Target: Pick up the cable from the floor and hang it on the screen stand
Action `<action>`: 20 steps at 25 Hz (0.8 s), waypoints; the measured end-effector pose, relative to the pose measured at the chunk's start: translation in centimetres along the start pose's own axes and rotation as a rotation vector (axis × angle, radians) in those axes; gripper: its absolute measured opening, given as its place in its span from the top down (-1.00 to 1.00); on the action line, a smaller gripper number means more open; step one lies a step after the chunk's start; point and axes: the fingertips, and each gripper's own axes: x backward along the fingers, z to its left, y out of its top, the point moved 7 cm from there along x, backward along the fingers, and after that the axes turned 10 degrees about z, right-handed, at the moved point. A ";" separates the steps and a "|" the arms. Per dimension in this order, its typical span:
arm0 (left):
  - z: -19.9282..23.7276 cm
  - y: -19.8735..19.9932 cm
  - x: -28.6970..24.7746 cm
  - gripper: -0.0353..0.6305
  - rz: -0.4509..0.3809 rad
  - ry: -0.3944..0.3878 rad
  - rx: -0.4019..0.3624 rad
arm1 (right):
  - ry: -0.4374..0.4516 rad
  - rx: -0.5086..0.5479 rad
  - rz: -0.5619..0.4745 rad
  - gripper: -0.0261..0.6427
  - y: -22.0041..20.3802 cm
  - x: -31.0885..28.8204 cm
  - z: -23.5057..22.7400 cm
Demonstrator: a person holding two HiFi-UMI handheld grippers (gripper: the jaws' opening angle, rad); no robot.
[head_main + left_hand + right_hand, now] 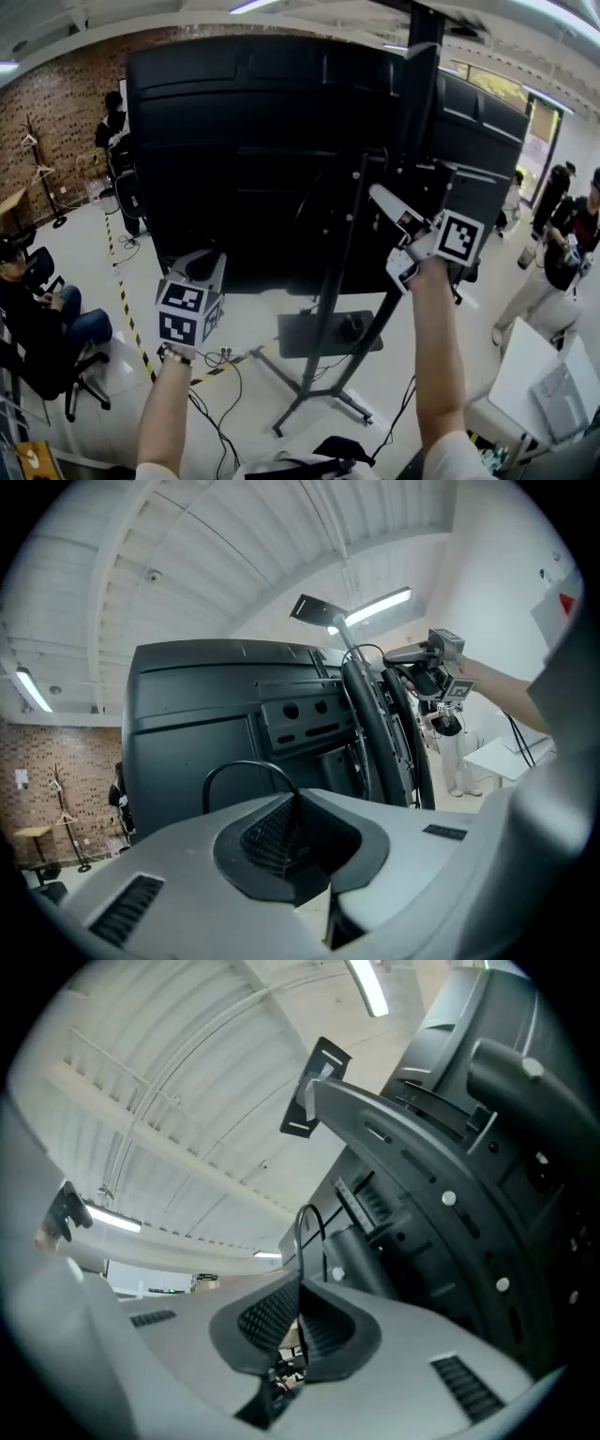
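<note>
I hold the left hand-held gripper (206, 262) low and roughly level behind the big black screen (262, 141). Its jaws are closed on the thin black cable (246, 763), which arcs out of the pads in 1 small loop. The right hand-held gripper (378, 195) sits higher and tips upward, close beside the upright post of the screen stand (339, 272). Its jaws are also pinched shut on the cable, and a narrow loop stands just above them in the right gripper view. I cannot trace the run of cable between the 2 grippers in the head view. Other loose wires (220, 370) lie on the floor (94, 253) by the stand's base, next to a yellow-black tape stripe (131, 323).
</note>
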 end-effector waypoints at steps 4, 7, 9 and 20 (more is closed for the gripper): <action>0.1 0.9 -0.5 0.85 -0.021 -0.014 0.000 | -0.019 -0.041 -0.038 0.89 1.6 -1.2 -0.7; -0.3 1.5 -1.1 0.85 -0.030 -0.031 -0.010 | -0.048 -0.069 -0.071 0.89 2.2 -1.2 -1.7; -0.9 1.5 -1.6 0.85 -0.029 -0.049 -0.013 | -0.067 -0.089 -0.092 0.89 1.8 -0.5 -2.5; -5.6 -1.8 -4.4 0.85 0.018 -0.140 0.021 | -0.138 -0.174 -0.044 0.89 -4.9 2.2 -7.4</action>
